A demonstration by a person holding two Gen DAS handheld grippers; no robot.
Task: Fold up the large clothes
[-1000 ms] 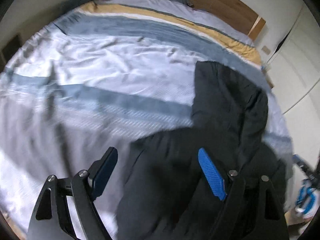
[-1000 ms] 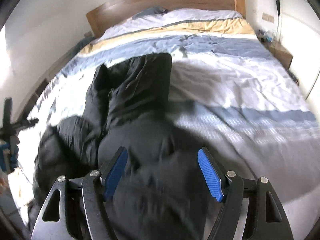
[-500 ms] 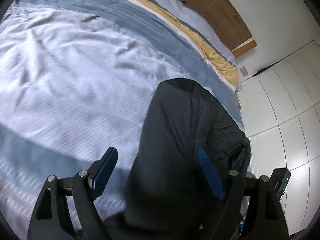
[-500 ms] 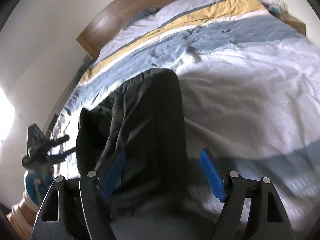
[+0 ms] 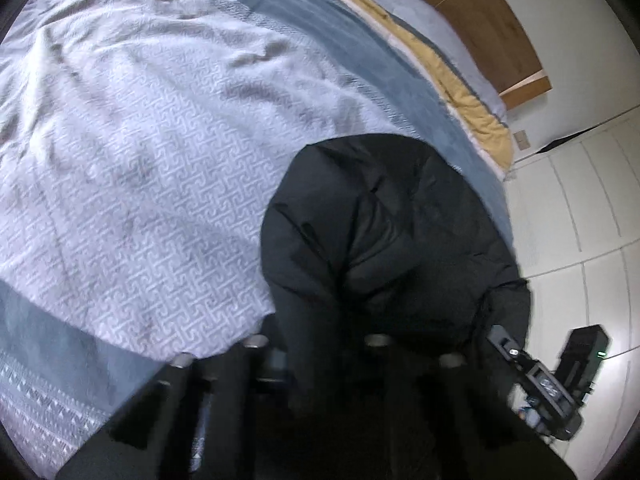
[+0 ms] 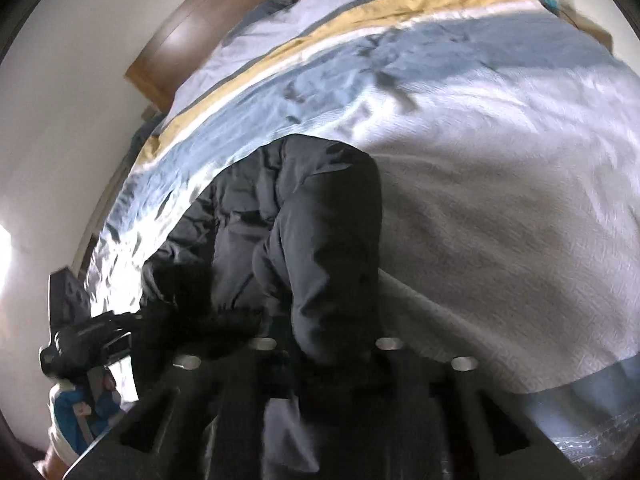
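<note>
Fingers (image 5: pixel 256 364) of the left gripper (image 5: pixel 316 364) lying dark and blurred, buried in black cloth; impossible telling whether closed on it. Fingers (image 6: pixel 384 360) of the right gripper (image 6: pixel 324 364) likewise sunk in fabric, grip unclear. Black padded jacket (image 5: pixel 384 240) bulging up from 6 o'clock toward centre, lying bunched on the bed. In the right view, jacket (image 6: pixel 320 240) stretching from 6 toward 11 o'clock. Striped bedspread (image 5: pixel 140 160) spreading from 9 to 12 o'clock. Wooden headboard (image 5: pixel 492 24) showing at 1 o'clock. White cupboard doors (image 5: pixel 592 208) standing at 3 o'clock.
</note>
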